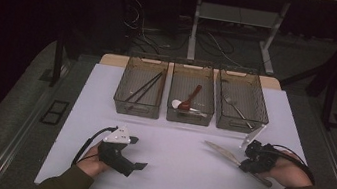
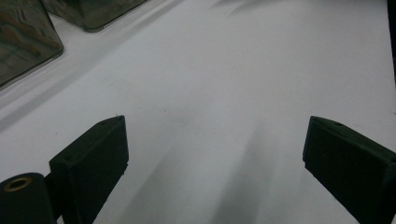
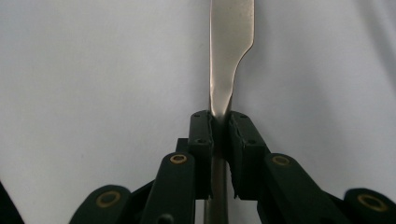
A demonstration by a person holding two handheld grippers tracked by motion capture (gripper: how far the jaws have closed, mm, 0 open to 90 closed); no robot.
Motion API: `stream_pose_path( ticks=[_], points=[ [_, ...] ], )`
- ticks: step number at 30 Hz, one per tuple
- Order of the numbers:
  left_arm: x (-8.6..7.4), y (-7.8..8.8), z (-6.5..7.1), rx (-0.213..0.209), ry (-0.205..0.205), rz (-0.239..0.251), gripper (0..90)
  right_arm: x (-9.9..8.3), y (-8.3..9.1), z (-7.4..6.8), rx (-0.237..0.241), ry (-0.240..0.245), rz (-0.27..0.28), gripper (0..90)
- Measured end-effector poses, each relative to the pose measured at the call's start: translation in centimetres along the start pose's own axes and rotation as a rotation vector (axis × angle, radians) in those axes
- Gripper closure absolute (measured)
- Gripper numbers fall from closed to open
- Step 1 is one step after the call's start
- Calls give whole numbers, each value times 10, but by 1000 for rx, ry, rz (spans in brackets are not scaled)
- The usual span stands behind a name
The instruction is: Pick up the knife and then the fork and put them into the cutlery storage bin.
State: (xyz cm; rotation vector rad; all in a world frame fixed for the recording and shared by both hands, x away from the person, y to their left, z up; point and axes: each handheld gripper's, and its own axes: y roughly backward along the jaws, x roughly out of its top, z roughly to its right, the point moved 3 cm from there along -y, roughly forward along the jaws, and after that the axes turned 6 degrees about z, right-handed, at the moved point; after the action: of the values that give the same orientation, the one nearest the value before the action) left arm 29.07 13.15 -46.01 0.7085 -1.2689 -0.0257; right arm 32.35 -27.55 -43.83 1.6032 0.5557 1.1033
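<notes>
At the lower right of the high view, your right tongs [image 1: 246, 159] clench the knife [image 1: 221, 151] over the surface [image 1: 171, 160] (binning remains, probably the right bin [image 1: 242, 101]); left tongs [image 1: 135, 152] gape empty.

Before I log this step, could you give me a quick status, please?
Right gripper shut on knife. Left gripper open, idle above table. Nothing between knife and bins.
</notes>
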Motion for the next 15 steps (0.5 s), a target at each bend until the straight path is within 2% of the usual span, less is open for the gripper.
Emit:
stream_pose_path(
  ticks=[6,15],
  points=[
    [0,0,0,0,1,1,58,-2,9,7,-18,-100,126,798],
    [0,0,0,-2,-1,0,58,-8,21,21,-55,-214,320,798]
  ],
)
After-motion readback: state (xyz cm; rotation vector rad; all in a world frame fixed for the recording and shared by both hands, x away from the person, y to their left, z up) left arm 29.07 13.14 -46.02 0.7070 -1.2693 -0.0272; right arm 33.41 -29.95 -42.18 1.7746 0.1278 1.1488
